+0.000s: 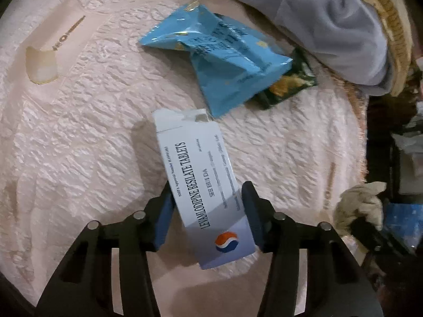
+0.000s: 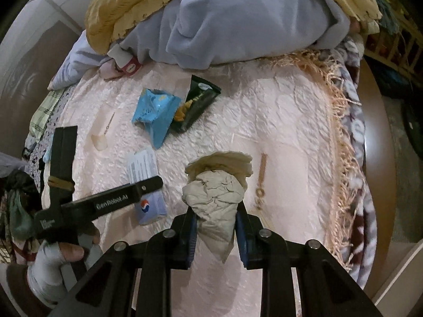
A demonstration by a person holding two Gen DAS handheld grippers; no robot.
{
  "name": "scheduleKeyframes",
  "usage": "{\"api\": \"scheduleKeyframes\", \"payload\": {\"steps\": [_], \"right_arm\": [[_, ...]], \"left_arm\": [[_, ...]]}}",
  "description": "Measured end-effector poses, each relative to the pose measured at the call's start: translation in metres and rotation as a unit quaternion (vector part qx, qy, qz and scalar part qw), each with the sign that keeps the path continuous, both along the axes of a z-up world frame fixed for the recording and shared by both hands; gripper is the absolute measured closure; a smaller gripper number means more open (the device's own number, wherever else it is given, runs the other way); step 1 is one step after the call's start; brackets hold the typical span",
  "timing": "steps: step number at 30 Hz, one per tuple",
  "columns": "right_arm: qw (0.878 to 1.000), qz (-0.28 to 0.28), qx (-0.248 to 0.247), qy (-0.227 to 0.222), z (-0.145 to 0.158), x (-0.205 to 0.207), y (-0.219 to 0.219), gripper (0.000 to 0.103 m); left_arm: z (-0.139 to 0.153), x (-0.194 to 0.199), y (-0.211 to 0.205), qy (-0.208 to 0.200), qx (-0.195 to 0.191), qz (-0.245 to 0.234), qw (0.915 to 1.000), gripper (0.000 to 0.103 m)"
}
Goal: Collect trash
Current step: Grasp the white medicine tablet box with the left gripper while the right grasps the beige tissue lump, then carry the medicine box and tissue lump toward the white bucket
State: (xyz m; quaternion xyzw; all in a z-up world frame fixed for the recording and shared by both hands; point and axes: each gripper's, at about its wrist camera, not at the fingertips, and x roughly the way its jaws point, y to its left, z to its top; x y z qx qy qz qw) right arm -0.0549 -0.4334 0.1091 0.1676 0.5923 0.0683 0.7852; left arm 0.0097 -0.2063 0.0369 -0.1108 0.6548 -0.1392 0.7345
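Two grippers in view, both loaded. Left gripper [image 1: 207, 200] clamped on white tablet box [image 1: 201, 182]; blue pads pressed against both long sides near the logo end, far end with torn flap pointing away toward the wrappers. Box tilted, lettering readable along its length; whether its lower end touches the bedspread cannot be told. Same box seen from right wrist view [image 2: 148, 185], with left gripper [image 2: 150, 182] across it, gripped by gloved left hand [image 2: 56, 261].

Right gripper [image 2: 215, 206] closed on crumpled beige tissue [image 2: 215, 192]; wad bulging above the fingertips, a pointed tail hanging down between the pads. Tissue also visible at right edge of left wrist view [image 1: 361, 206].

Beyond the box: blue wrapper [image 1: 214, 60], crumpled, lying flat on pink bedspread [image 1: 79, 132]. Partly under its far edge, overlapping: dark green wrapper [image 1: 288, 84] with yellow print. Same pair in right wrist view, blue [image 2: 156, 113] left of green [image 2: 195, 105], touching.

Further out: grey fleece garment [image 1: 330, 23] heaped along the far side of the bedspread, yellow quilted cloth [image 2: 148, 2] on top of it. Fringe [image 2: 341, 137] along the right edge of the bedspread. Pale cut-out patch [image 1: 42, 66] on bedspread, well apart from the wrappers.
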Motion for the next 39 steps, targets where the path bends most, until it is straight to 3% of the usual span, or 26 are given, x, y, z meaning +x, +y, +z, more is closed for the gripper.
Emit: {"api": "scheduleKeyframes", "payload": {"steps": [11,21,29,39], "right_arm": [[1.0,-0.005,0.0,0.012,0.011,-0.04,-0.013,0.079],[0.998,-0.057,-0.005,0.015,0.04,-0.1,-0.06,0.079],[0.991,-0.128,-0.02,0.02,0.053,-0.151,-0.112,0.079],[0.974,-0.22,-0.032,0.034,0.059,-0.219,-0.174,0.079]], "left_arm": [[0.055,-0.034,-0.015,-0.029,-0.019,-0.059,0.9977,0.058],[0.085,-0.074,-0.092,-0.052,-0.024,-0.157,0.9859,0.058],[0.099,-0.106,-0.163,-0.069,-0.028,-0.24,0.9678,0.058],[0.101,-0.147,-0.25,-0.066,-0.034,-0.329,0.9415,0.058]]}}
